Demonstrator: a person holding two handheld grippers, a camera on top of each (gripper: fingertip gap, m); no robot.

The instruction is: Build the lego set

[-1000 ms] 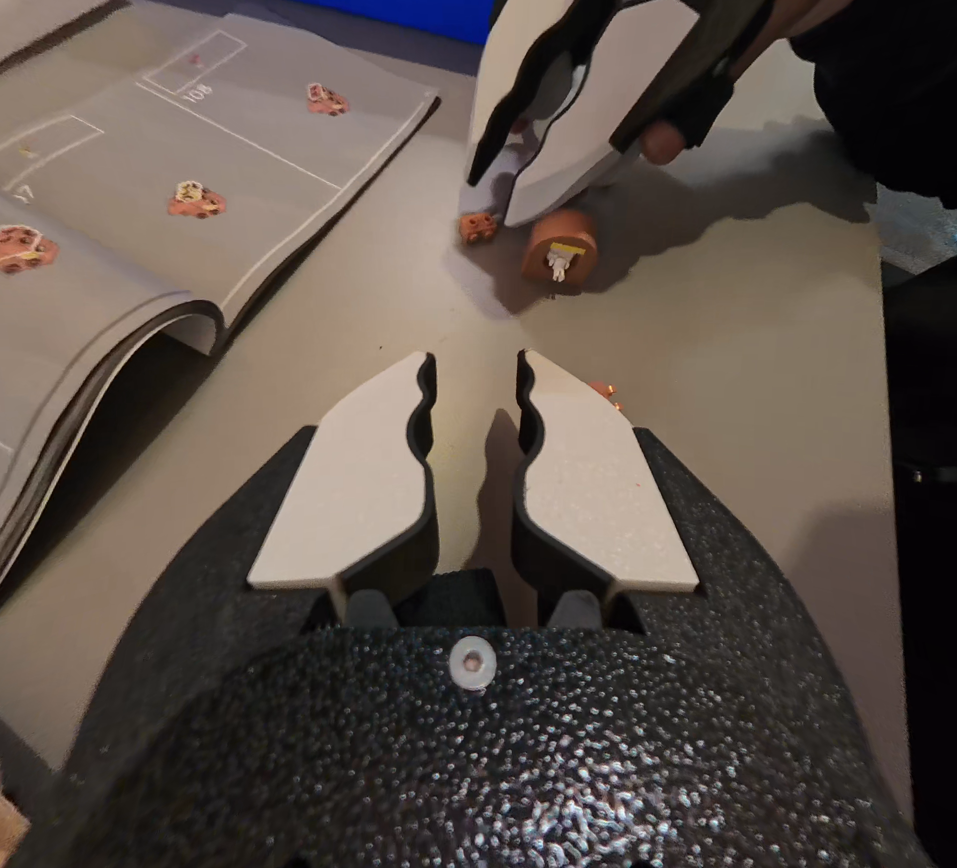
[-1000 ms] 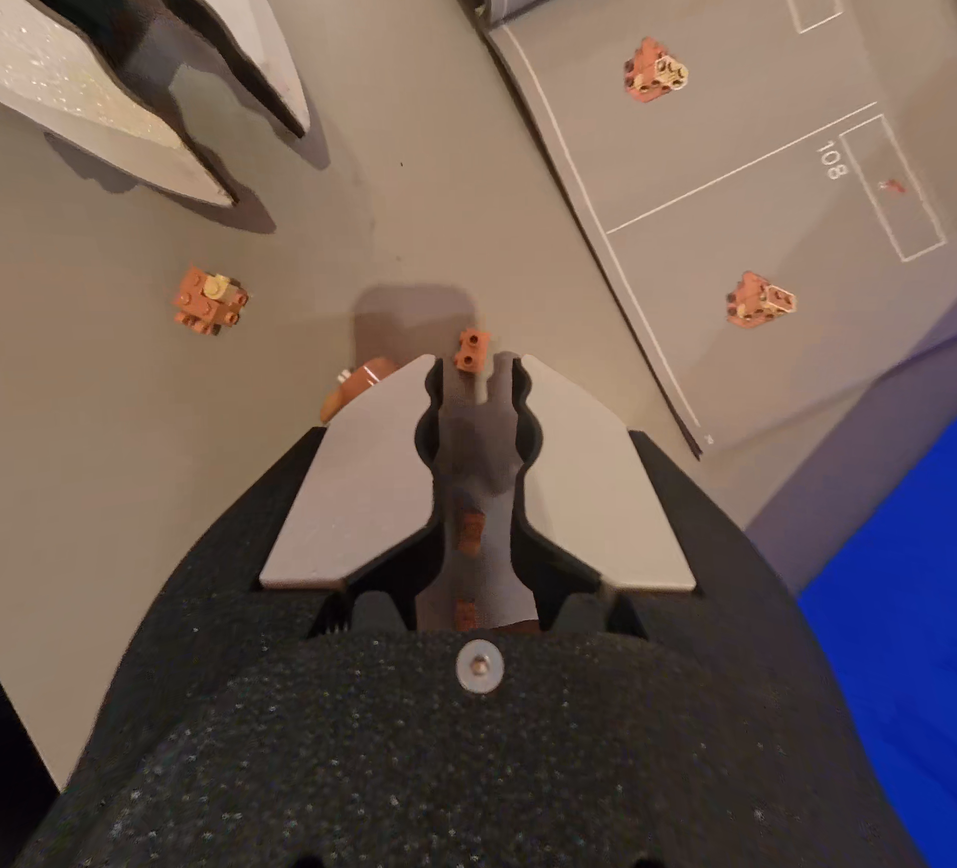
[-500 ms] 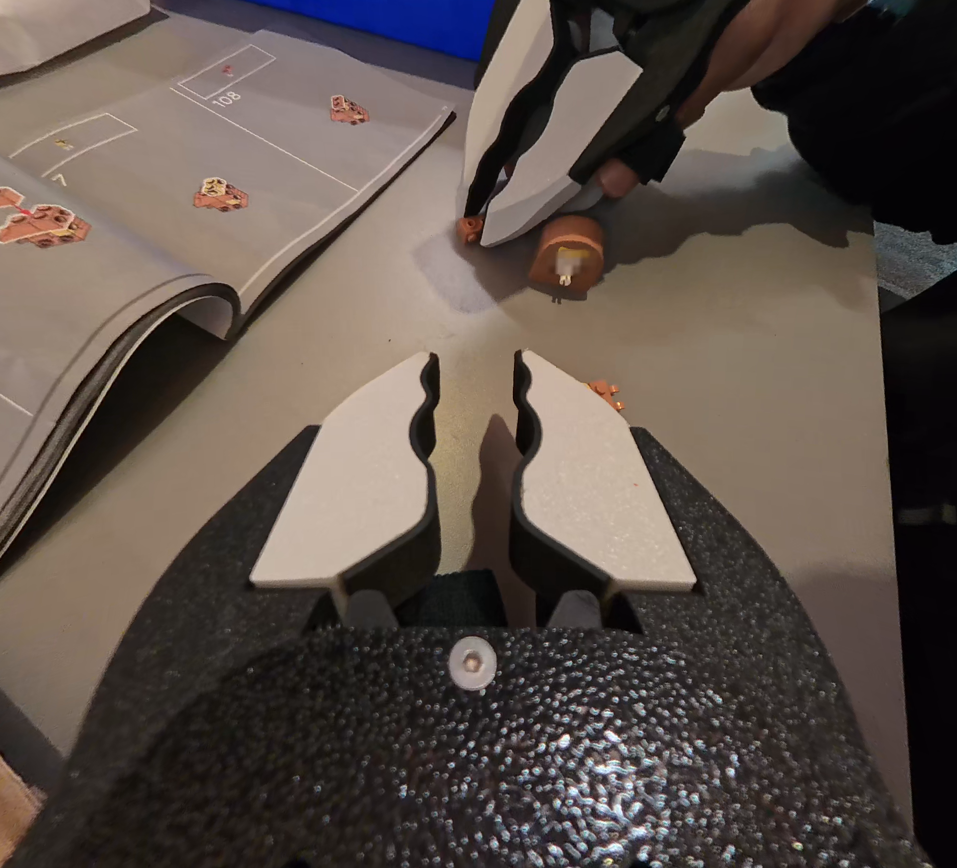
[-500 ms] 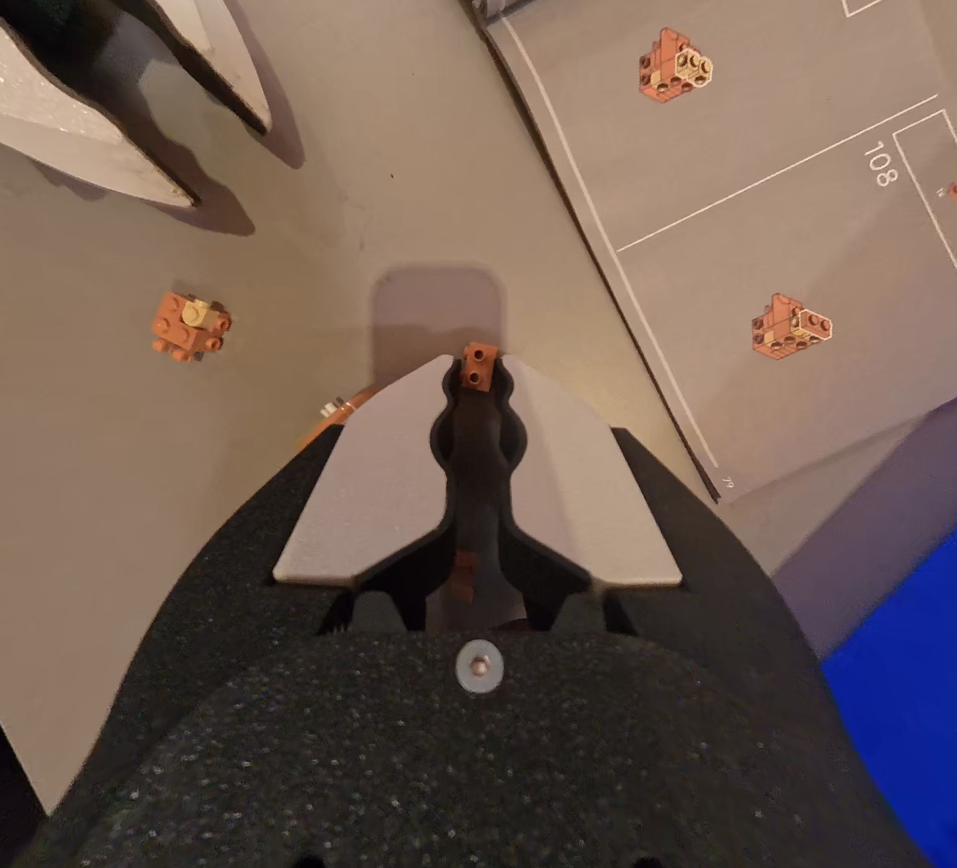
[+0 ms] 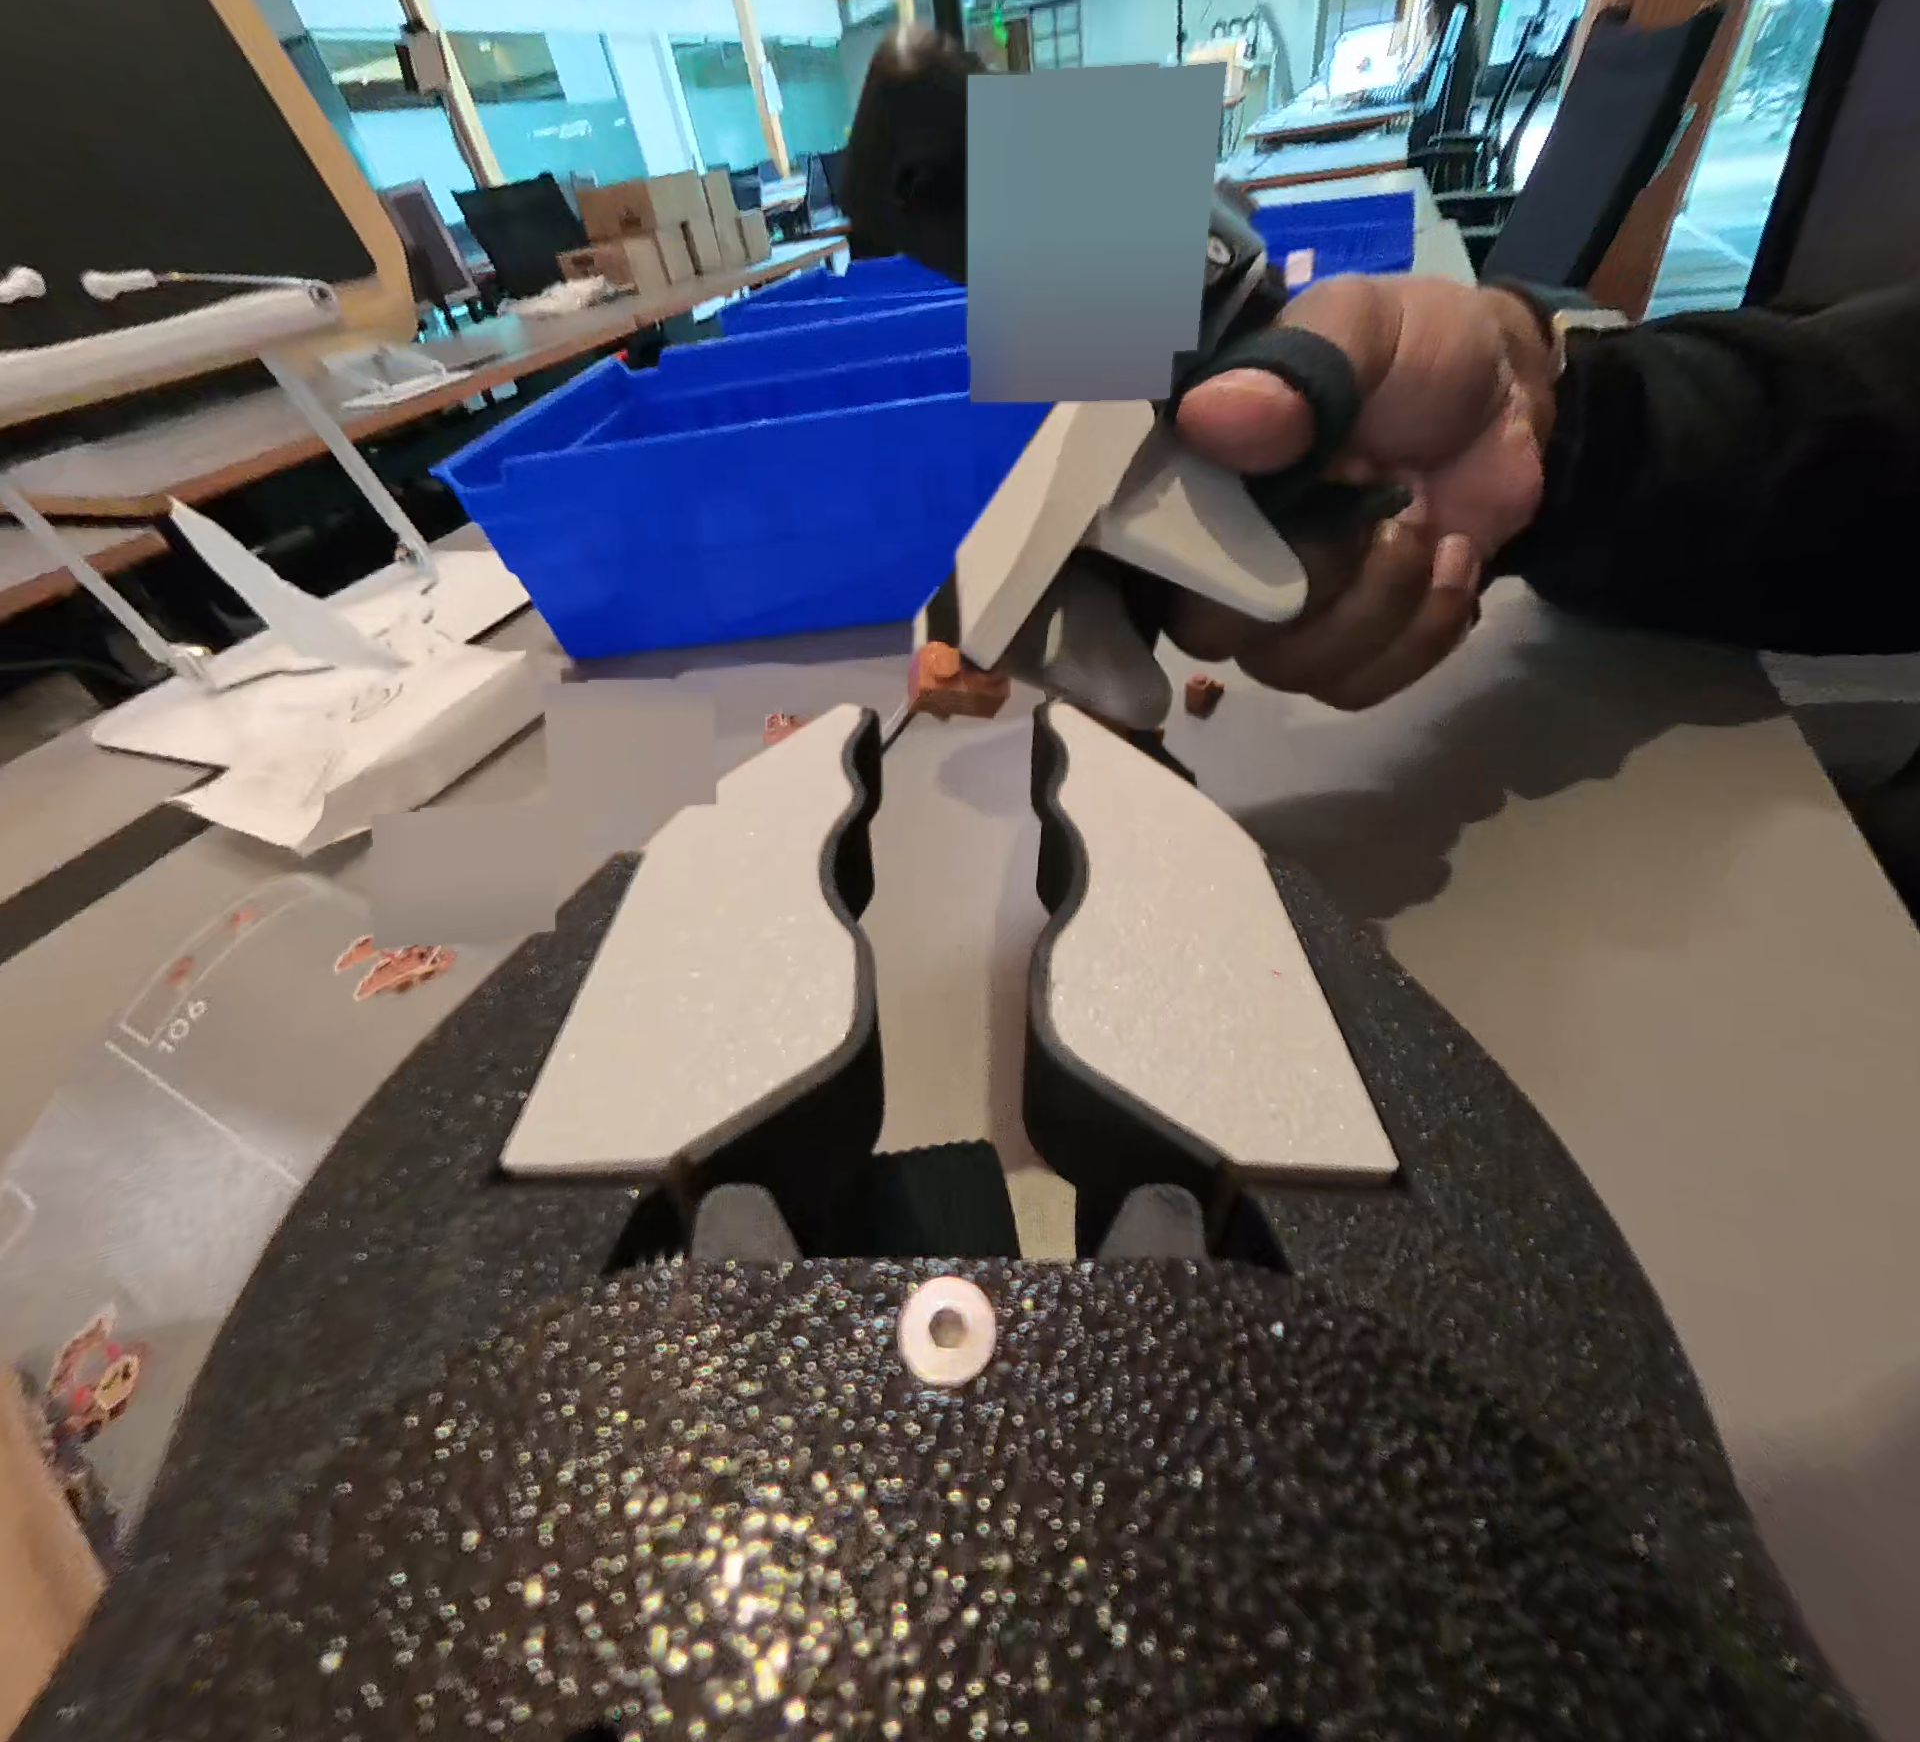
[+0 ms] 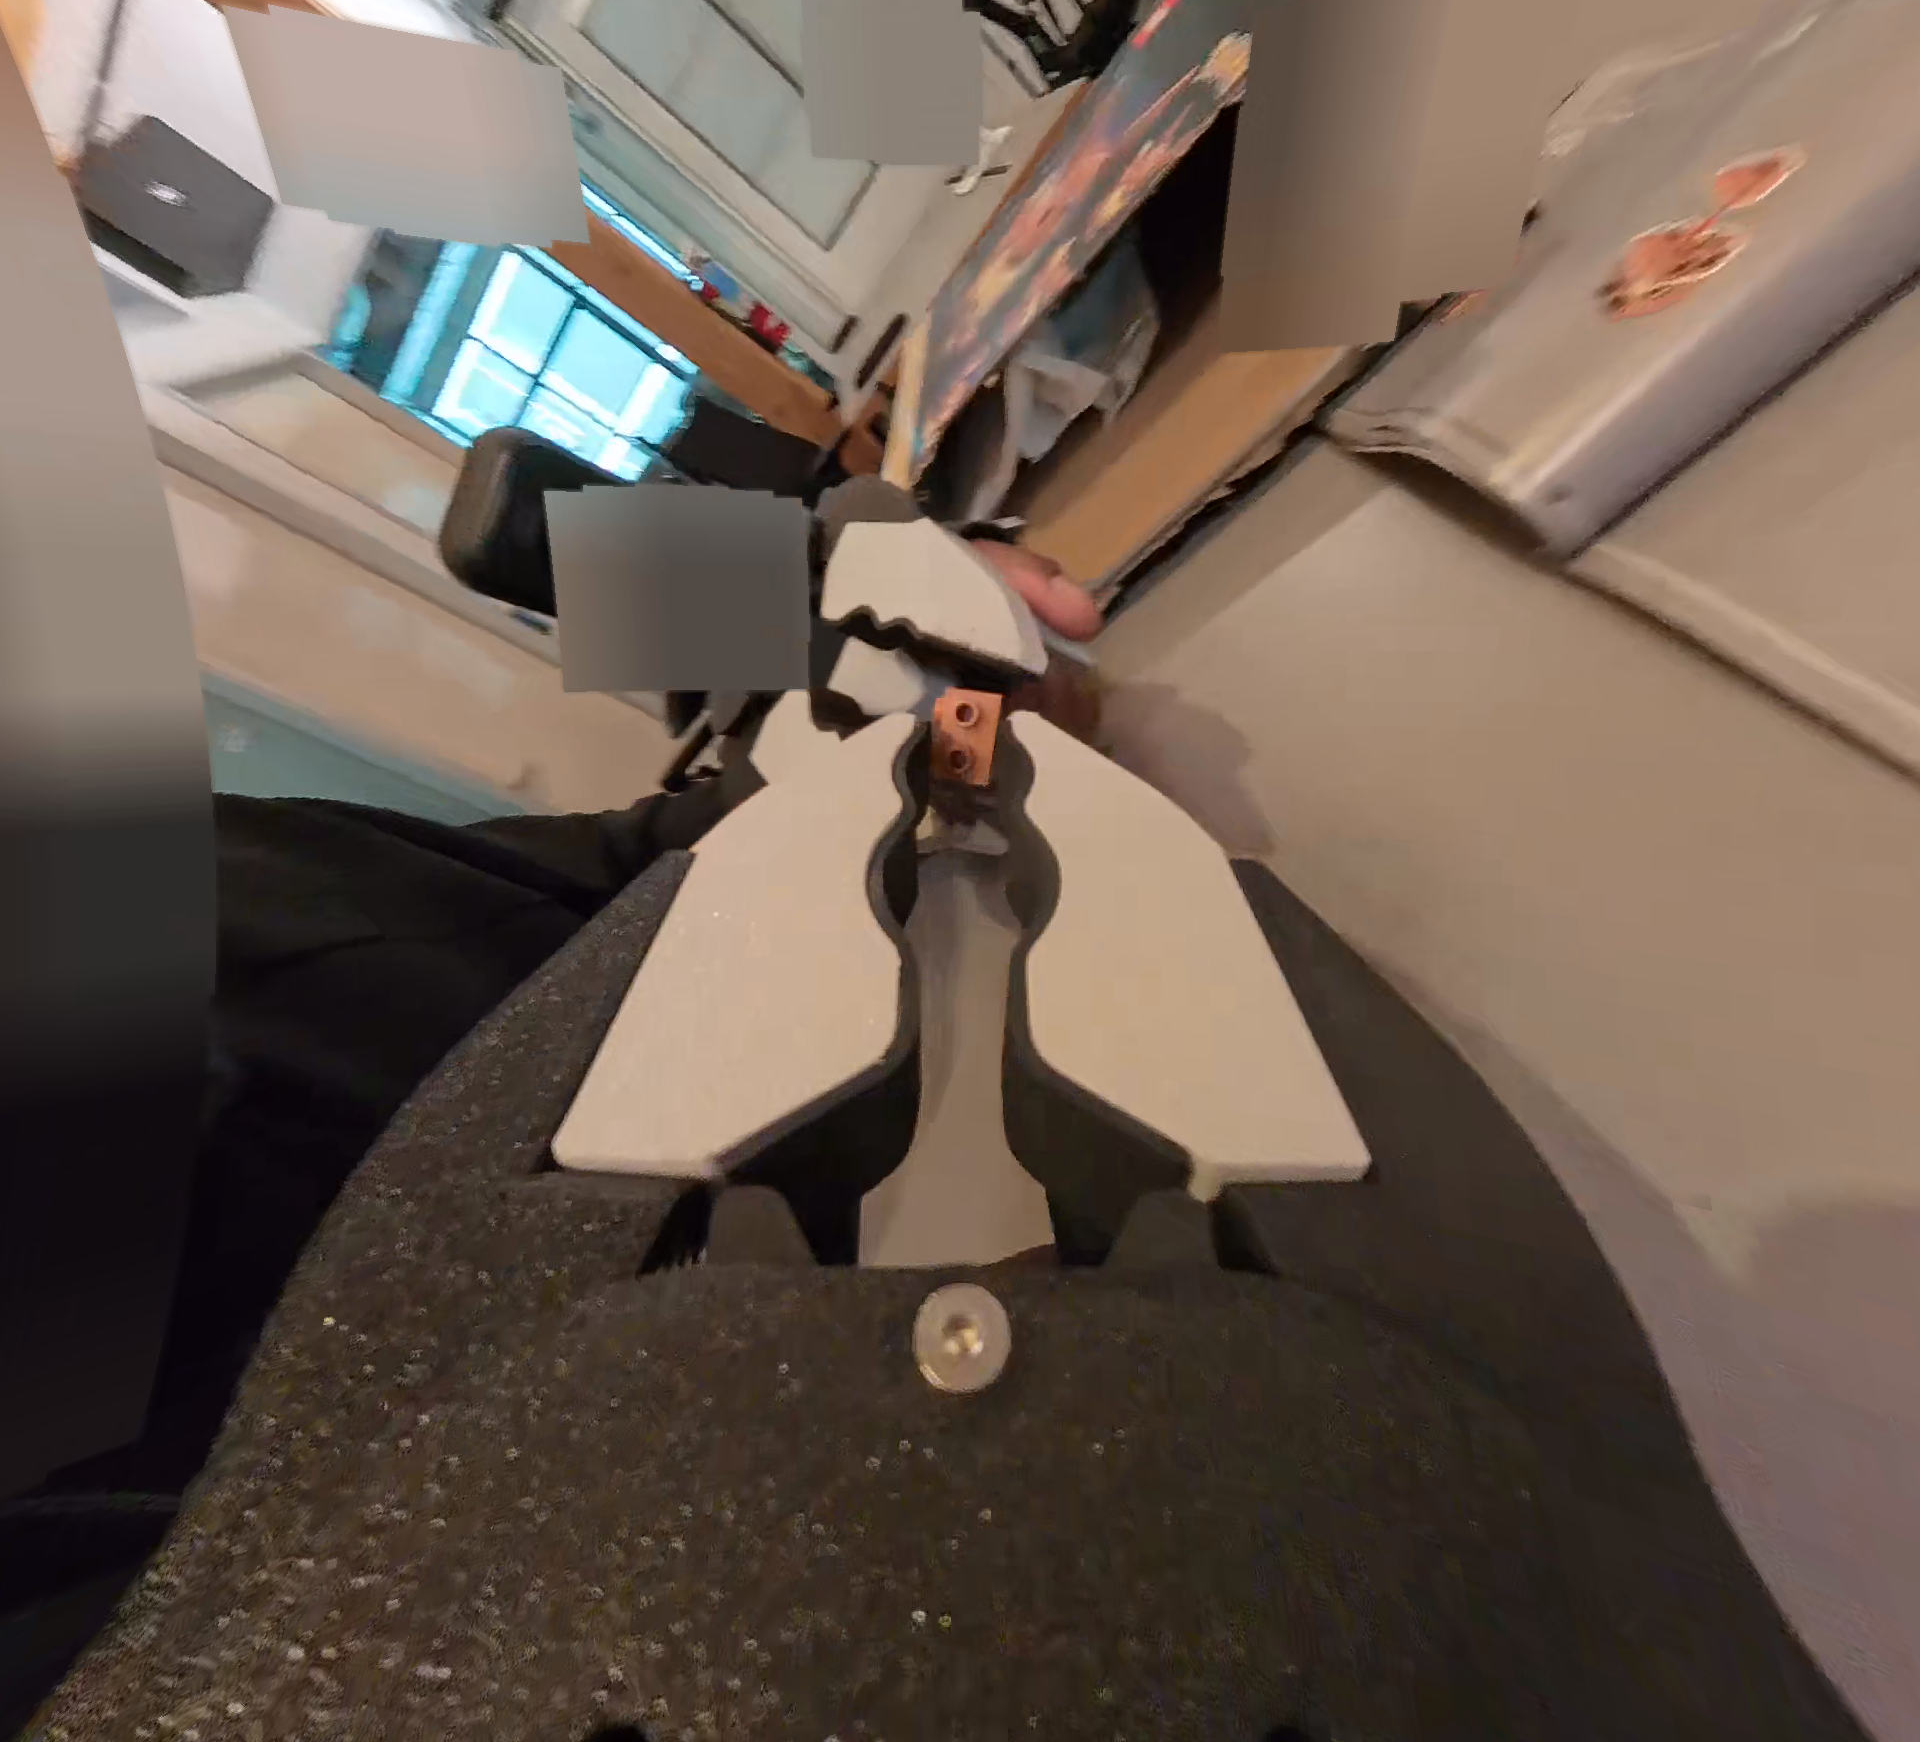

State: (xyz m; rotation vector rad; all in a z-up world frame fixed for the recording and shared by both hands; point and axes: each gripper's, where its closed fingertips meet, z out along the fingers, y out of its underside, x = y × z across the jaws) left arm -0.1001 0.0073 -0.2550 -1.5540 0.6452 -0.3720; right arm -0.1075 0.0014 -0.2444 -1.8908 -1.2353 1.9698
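The right gripper [image 6: 961,736], which was low over the table [image 5: 1455,913], is now lifted, clenched on a small brown brick [image 6: 966,736]; the left gripper [image 5: 951,726] stays released, nearby

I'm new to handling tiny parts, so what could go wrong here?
The right gripper pinches the small brown brick only at its fingertips, so the brick could twist or pop out. The open left gripper sits very close, and a nudge might knock the brick onto the grey table.
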